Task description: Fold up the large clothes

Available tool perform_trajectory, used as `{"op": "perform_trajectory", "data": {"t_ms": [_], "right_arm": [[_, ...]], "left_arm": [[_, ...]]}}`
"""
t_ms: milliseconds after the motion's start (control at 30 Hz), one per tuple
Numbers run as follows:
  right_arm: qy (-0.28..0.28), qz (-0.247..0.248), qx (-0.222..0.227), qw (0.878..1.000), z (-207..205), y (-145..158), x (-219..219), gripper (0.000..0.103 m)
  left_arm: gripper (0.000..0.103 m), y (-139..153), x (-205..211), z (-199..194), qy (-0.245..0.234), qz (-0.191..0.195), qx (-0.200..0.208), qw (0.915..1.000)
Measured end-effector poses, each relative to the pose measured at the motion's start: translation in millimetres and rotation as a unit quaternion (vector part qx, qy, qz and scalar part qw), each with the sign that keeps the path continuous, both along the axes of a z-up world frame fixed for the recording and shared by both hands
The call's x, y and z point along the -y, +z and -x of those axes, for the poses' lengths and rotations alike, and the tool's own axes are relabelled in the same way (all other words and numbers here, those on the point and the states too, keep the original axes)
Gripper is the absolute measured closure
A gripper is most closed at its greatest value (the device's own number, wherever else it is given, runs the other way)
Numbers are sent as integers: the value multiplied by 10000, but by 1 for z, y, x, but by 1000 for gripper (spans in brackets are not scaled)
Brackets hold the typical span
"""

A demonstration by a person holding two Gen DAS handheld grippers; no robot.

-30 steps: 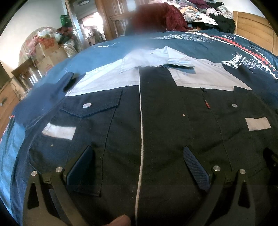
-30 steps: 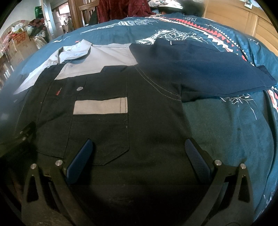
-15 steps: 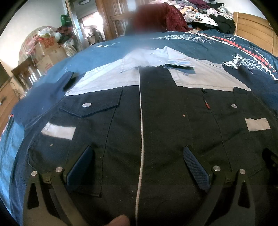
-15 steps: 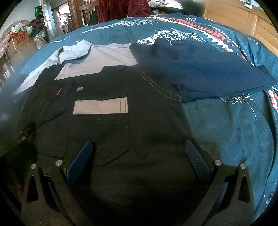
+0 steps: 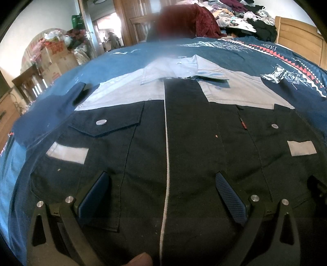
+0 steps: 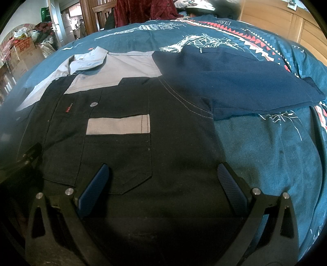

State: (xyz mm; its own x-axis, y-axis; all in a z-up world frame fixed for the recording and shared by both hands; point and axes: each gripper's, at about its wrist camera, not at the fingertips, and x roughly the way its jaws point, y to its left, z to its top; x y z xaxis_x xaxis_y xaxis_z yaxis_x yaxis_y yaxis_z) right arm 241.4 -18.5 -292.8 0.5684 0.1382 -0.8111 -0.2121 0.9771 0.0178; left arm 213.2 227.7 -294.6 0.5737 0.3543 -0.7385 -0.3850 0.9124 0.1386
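Both grippers, left [image 5: 163,196] and right [image 6: 163,188], agape, empty over black-and-grey button-front work shirt [image 5: 184,153]. Risk: single-layer pinch, skewed fold.

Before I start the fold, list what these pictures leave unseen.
- Shirt hem: cut off by the bottom edge in both wrist views, behind the left tool and right tool.
- Left sleeve end: blurred in the left view.
- Red chest tag: lettering too small to read.
- Far edge of the bed cover: hidden behind piled clothes.

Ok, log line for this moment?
shirt: flat on bed, unfolded | left gripper: open | right gripper: open
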Motion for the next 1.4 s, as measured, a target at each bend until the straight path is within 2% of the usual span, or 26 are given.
{"op": "perform_trajectory", "data": {"t_ms": [900, 1300, 1400], "right_arm": [[-3, 0, -2, 10000, 0, 0, 0, 0], [-10, -40, 26, 10000, -1, -1, 0, 0], [-6, 83, -19, 10000, -6, -4, -5, 0]], "left_arm": [[0, 0, -3, -1, -2, 75, 4, 10000], [0, 0, -7, 0, -36, 281, -39, 9996], [0, 0, -7, 0, -37, 278, -31, 9996]]}}
